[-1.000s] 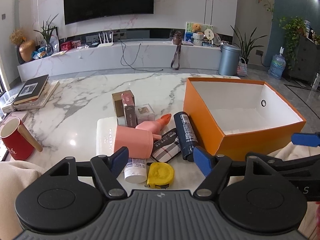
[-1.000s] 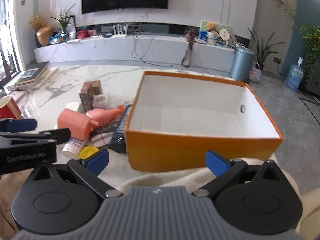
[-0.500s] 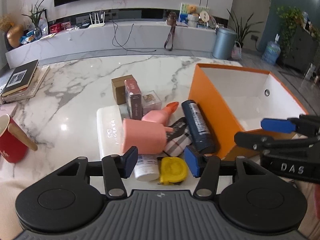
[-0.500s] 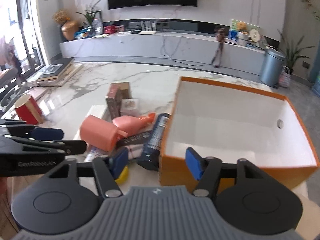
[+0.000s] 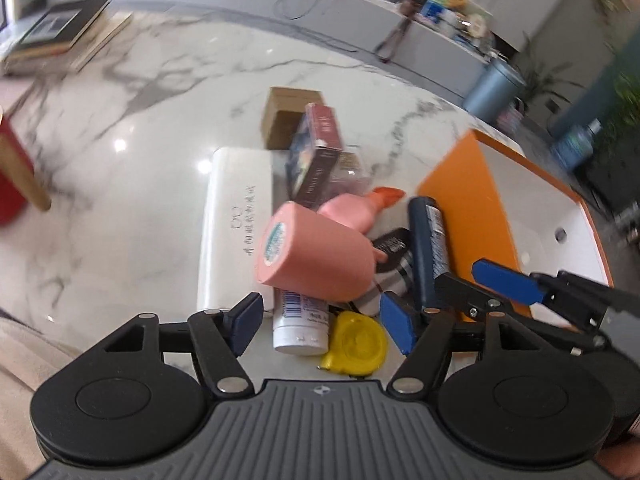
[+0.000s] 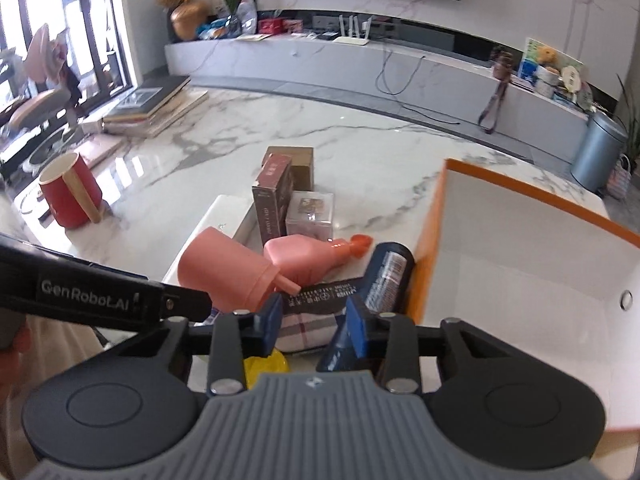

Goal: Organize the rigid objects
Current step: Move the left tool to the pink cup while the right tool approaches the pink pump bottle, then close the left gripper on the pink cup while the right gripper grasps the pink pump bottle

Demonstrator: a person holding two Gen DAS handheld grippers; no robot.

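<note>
A pile lies left of the orange box [image 5: 452, 208] [image 6: 428, 248]: a pink cup [image 5: 316, 256] on its side, a pink bottle [image 5: 352, 212], a dark blue can [image 5: 428, 248] [image 6: 388, 276], a plaid pouch [image 6: 308, 328], a white tube [image 5: 300, 320] and a yellow tape measure [image 5: 356, 340]. My left gripper [image 5: 320, 324] hovers low over the tube and tape measure with its jaws opening and gripping nothing. My right gripper [image 6: 312, 322] is closing beside the can. The plaid pouch shows between its pads, which do not visibly press on it.
Behind the pile are a flat white box [image 5: 236, 224], a maroon carton [image 6: 272, 196], a brown box [image 6: 296, 160] and a small clear box [image 6: 310, 212]. A red mug [image 6: 68, 192] and stacked books [image 6: 156, 104] sit far left. The orange box is empty inside.
Both grippers came forward and down onto the pile. The right one swung left from the orange box and its jaws narrowed a lot. The left jaws narrowed, then widened again.
</note>
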